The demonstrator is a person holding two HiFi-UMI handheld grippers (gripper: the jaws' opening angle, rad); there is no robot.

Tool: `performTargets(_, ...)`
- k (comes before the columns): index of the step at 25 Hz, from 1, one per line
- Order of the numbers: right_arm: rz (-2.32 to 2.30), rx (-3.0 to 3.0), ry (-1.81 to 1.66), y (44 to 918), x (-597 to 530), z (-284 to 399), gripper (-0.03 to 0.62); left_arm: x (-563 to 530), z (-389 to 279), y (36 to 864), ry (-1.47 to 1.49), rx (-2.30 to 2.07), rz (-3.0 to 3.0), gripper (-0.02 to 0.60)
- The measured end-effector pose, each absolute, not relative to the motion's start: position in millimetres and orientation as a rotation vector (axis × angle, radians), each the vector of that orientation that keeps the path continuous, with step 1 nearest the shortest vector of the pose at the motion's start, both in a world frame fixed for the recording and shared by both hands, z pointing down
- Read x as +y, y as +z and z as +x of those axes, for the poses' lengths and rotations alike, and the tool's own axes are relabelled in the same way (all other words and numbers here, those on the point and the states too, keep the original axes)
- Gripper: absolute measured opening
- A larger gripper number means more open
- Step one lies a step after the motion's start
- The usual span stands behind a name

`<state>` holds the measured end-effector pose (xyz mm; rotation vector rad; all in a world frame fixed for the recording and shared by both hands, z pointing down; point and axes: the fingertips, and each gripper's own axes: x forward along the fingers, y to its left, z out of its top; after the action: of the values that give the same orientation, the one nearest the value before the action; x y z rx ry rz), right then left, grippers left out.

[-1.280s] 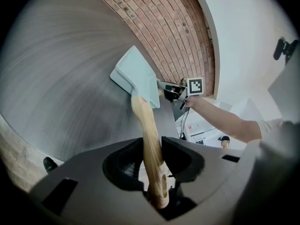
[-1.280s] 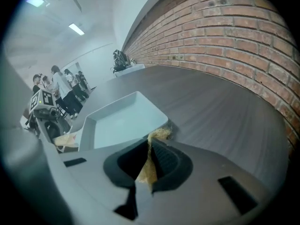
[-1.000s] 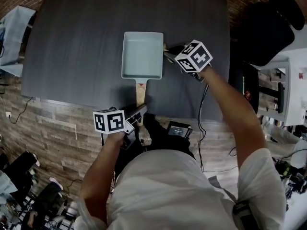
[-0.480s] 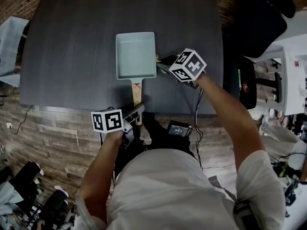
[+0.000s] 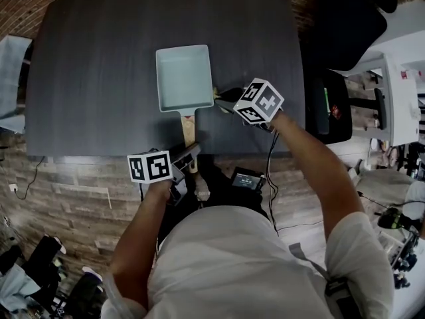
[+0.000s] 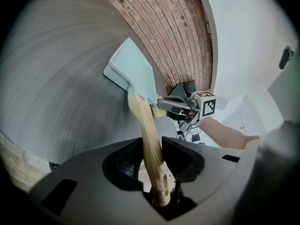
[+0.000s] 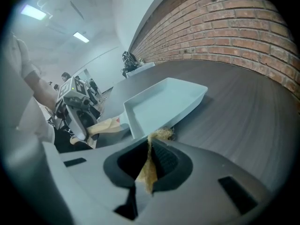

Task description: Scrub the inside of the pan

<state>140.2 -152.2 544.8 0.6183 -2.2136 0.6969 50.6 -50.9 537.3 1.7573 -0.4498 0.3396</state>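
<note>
A pale blue-green rectangular pan [image 5: 184,78] lies on the dark table [image 5: 93,58], its wooden handle [image 5: 188,130] pointing towards me. My left gripper [image 5: 189,157] is shut on the end of that handle [image 6: 147,130]. My right gripper [image 5: 222,98] hangs just outside the pan's near right corner, shut on a tan fibrous scrub pad [image 7: 161,135]. In the right gripper view the pan [image 7: 161,104] lies empty just beyond the pad's tuft, and the left gripper [image 7: 77,111] shows at the left. The left gripper view shows the pan [image 6: 133,71] and the right gripper [image 6: 171,104] beside its rim.
The table's front edge [image 5: 99,157] runs just past the left gripper. A black chair [image 5: 345,18] stands off the table's right side. A small black device [image 5: 248,178] with a cable lies on the wooden floor below. A pale cloth [image 5: 10,78] hangs at the far left.
My right gripper, still holding the pad, has slid along the pan's right side towards its near corner. The left gripper has stayed shut on the handle.
</note>
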Motion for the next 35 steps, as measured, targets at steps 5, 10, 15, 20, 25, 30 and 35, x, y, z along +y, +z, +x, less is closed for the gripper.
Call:
performTargets(5, 0.624, -2.199, 0.706, 544, -131, 134, 0.034, -52, 48, 537, 0.347, -0.435, 1.759, 0.129)
performTargets(10, 0.643, -2.185, 0.705, 543, -112, 130, 0.034, -52, 45, 538, 0.353, -0.420, 1.760, 0.129)
performTargets(15, 0.629, -2.198, 0.699, 536, -94, 119, 0.032, -53, 44, 539, 0.357, -0.411, 1.764, 0.129)
performTargets(20, 0.566, -2.188, 0.608, 528, -83, 93, 0.034, -53, 42, 540, 0.355, -0.401, 1.767, 0.129)
performTargets(25, 0.516, -2.106, 0.490, 540, -88, 75, 0.034, -49, 39, 540, 0.367, -0.394, 1.764, 0.129)
performTargets(30, 0.667, -2.062, 0.491, 547, -111, 90, 0.034, -47, 40, 540, 0.381, -0.357, 1.767, 0.127)
performTargets(35, 0.776, -2.029, 0.488, 547, -111, 101, 0.032, -44, 36, 539, 0.382, -0.337, 1.773, 0.129)
